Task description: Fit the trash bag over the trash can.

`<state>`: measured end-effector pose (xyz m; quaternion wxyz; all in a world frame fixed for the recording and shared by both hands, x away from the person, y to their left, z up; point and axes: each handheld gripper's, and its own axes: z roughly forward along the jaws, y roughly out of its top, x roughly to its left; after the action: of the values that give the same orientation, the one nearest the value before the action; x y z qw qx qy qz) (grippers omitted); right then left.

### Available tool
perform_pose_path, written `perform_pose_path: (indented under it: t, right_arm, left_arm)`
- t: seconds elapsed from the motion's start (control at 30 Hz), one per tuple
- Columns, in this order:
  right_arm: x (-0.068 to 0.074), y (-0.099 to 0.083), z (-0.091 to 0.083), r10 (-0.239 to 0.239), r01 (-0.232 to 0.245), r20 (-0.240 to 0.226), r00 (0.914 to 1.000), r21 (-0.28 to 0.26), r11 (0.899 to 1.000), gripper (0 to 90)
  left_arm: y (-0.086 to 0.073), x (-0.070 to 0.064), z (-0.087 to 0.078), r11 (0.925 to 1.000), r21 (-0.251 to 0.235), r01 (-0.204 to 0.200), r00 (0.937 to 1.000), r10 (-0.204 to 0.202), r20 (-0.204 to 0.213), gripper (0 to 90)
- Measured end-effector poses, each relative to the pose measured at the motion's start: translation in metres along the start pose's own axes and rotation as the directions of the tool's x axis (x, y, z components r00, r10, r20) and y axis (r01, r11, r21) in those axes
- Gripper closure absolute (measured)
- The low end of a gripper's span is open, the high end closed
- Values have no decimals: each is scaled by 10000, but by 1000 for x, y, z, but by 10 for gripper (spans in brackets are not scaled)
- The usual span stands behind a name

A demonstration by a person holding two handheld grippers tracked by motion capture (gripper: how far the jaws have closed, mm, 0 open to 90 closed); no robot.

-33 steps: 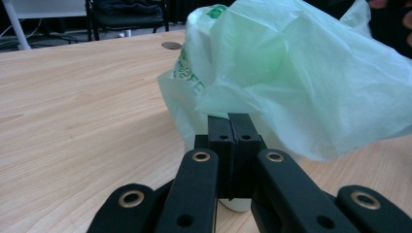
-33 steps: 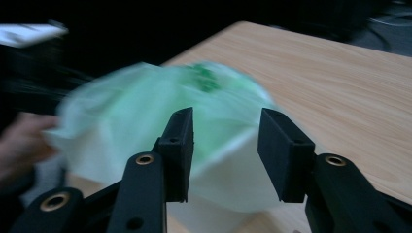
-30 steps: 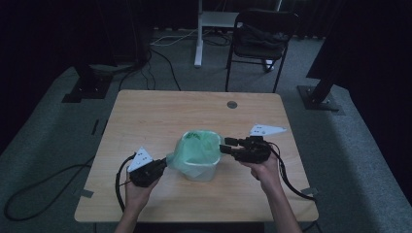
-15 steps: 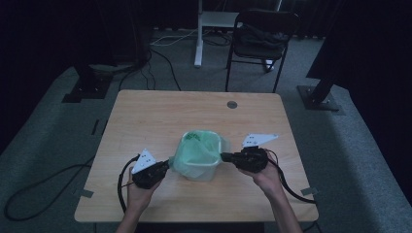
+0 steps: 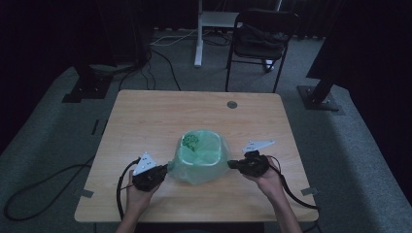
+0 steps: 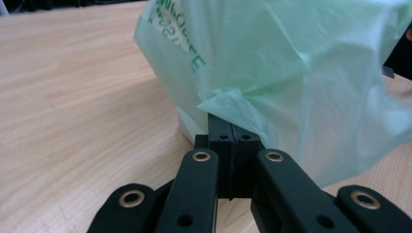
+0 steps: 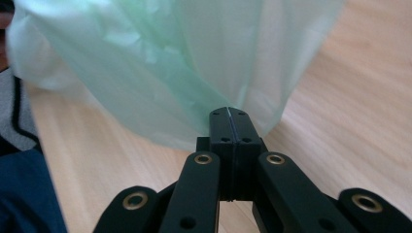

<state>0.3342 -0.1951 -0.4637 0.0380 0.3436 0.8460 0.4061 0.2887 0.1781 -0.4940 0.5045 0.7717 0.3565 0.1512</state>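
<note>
A thin green plastic bag [image 5: 201,156] lines a small white bin on the wooden table [image 5: 160,114], its edge folded down over the bin's rim. My left gripper [image 5: 165,170] is at the bin's left side, shut on a fold of the green bag [image 6: 272,77]. At the bin's right side, my right gripper [image 5: 232,164] is shut on the green bag [image 7: 184,63] too. In both gripper views the jaws are pressed together with plastic pinched at their tips. The bag's printed green lettering [image 5: 190,141] shows on its far inner wall.
A round grommet [image 5: 232,104] sits near the table's far edge. Behind the table stand a black chair [image 5: 260,36] and a white desk leg [image 5: 198,34]. Cables [image 5: 39,194] trail on the grey floor at left.
Both grippers have dropped lower and nearer the front edge, pulling the bag's edge down over the bin's sides. The bag now lies flatter and wider around the rim.
</note>
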Motion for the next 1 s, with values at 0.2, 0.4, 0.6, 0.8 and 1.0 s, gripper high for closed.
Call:
perform_pose_path:
  t: [0.2, 0.4, 0.6, 0.8, 1.0]
  right_arm:
    - [-6, -6, 2, 238, -242, 218, 9995, 211, 9995, 900]
    - [-6, -6, -4, 239, -239, 106, 9997, -26, 9997, 854]
    - [-7, -6, -9, 283, -281, 103, 9995, -175, 9995, 775]
    - [-13, -8, -17, 494, -484, 162, 9986, -555, 9973, 715]
    - [-14, -4, -25, 568, -541, 265, 9980, -960, 9939, 699]
  left_arm:
    - [-8, 11, -4, 9983, 103, 570, 9984, -569, -71, 895]
    - [-16, 25, -16, 9930, 93, 1178, 9907, -1169, -702, 736]
    - [-24, 41, -31, 9827, -144, 1847, 9773, -1852, -1032, 675]
    - [-18, 45, -43, 9767, -751, 2012, 9697, -2095, -1255, 630]
    - [-7, 50, -57, 9700, -1368, 2008, 9659, -2193, -1377, 610]
